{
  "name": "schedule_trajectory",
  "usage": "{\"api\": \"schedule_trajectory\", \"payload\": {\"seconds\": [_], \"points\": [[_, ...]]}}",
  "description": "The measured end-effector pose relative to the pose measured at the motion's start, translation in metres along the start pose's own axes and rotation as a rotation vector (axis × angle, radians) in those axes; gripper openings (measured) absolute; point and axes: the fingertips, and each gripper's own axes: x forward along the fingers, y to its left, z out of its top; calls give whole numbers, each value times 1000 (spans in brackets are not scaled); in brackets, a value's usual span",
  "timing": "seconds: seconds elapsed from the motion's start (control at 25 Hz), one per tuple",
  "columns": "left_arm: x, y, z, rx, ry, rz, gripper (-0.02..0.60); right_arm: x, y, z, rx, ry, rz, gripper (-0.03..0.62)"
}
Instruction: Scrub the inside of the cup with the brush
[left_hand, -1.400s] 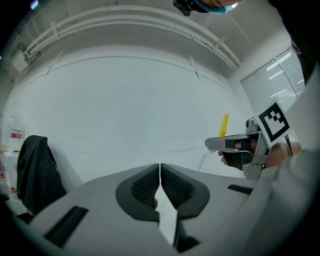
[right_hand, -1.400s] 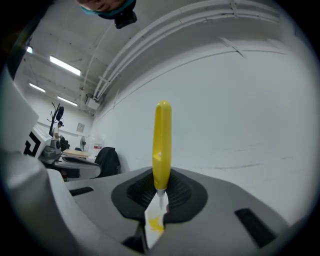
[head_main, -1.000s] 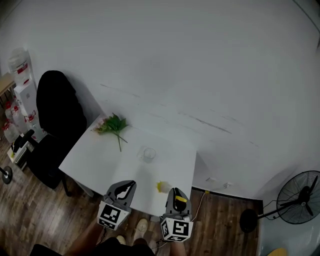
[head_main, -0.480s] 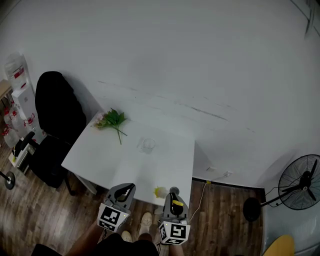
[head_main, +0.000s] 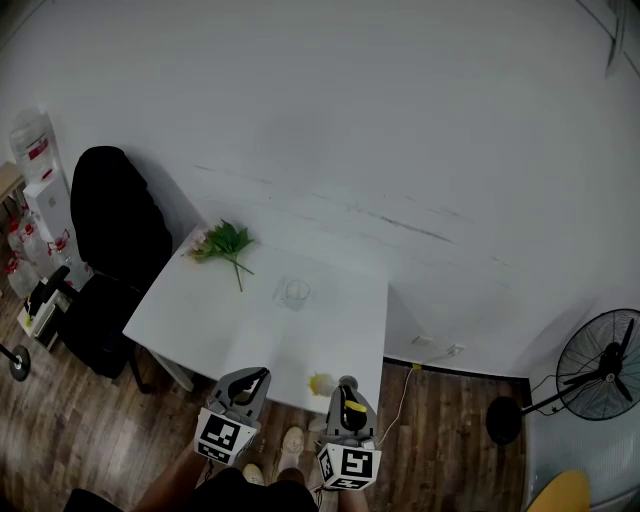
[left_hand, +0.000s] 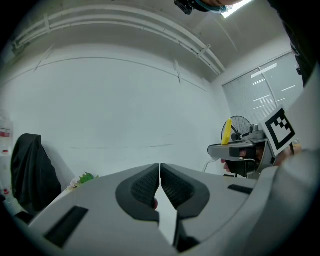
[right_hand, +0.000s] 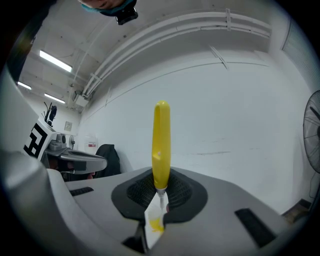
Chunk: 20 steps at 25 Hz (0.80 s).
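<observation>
White-walled room, wood floor (head_main: 60, 430), white bench (head_main: 190, 315) mid-frame in the head view. Black chair (head_main: 115, 215) at the bench's 9 o'clock, standing fan (head_main: 598, 378) off at 4 o'clock, sprig of flowers (head_main: 225, 245) on the bench's far-left corner.

Cup (head_main: 294, 291): clear, upright, alone near mid-bench, looks empty. Nothing touches it.

Right gripper (head_main: 345, 388): fingers closed on the brush (right_hand: 161, 145), clamped low on the yellow handle where the thin shaft starts. The handle sticks out past the fingertips, and a yellow tuft shows below through the gap. In the head view the tuft sits at this gripper's 9 o'clock, over the bench's near edge.

Left gripper (head_main: 252, 378): fingers shut pad to pad, nothing between them. It hangs at the near edge, beside the right one.

Both grippers are well apart from the cup, which lies at about 11–12 o'clock from them.

Progress, my read: brush is in hand, nothing more. No contact with the cup, no scrubbing begun. Left to do:
- close the distance to the cup
- probably open the left fingers and steady the cup
- put the brush head in through the mouth
- work the walls and bottom

The cup looks light, so it could slide or tip if brushed unsupported.
</observation>
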Motion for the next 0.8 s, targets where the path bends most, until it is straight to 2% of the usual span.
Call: {"api": "schedule_trajectory", "payload": {"seconds": [0.8], "points": [[6,-4,7,9,2,4,26,3,-5,9,2,-8,12,46]]}}
